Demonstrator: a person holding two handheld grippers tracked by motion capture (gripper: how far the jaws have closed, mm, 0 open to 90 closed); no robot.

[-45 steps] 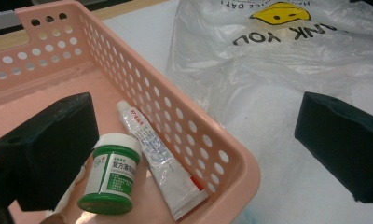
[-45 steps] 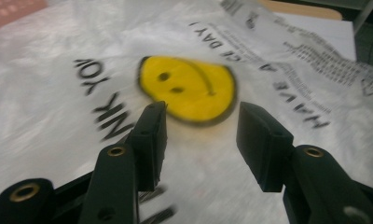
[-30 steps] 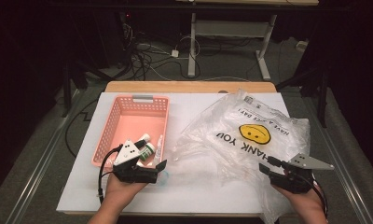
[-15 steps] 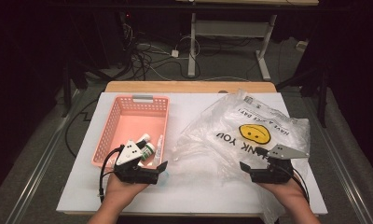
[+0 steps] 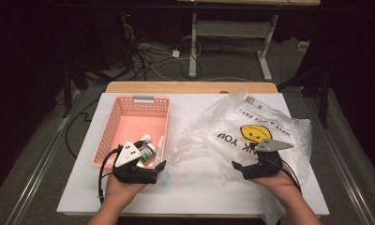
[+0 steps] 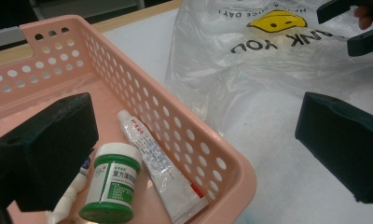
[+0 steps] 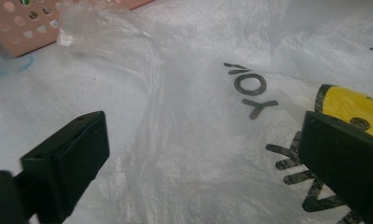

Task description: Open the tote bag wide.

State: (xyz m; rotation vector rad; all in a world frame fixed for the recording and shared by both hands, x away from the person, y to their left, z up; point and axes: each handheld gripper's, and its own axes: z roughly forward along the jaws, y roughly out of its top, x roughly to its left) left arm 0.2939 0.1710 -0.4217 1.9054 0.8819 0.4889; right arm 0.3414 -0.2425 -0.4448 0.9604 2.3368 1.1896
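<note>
Jaws on your right gripper (image 5: 245,167) are wide open and hold nothing. They hover low over the plastic bag (image 5: 251,136), which lies crumpled on the right side of the bench (image 5: 195,105), just beside the pink basket (image 5: 129,117). Your left gripper (image 5: 156,169) is open and empty too, at the near corner of the basket. Inside that basket you can see a green jar (image 6: 112,189) standing up, with a white tube (image 6: 159,165) lying beside it.
</note>
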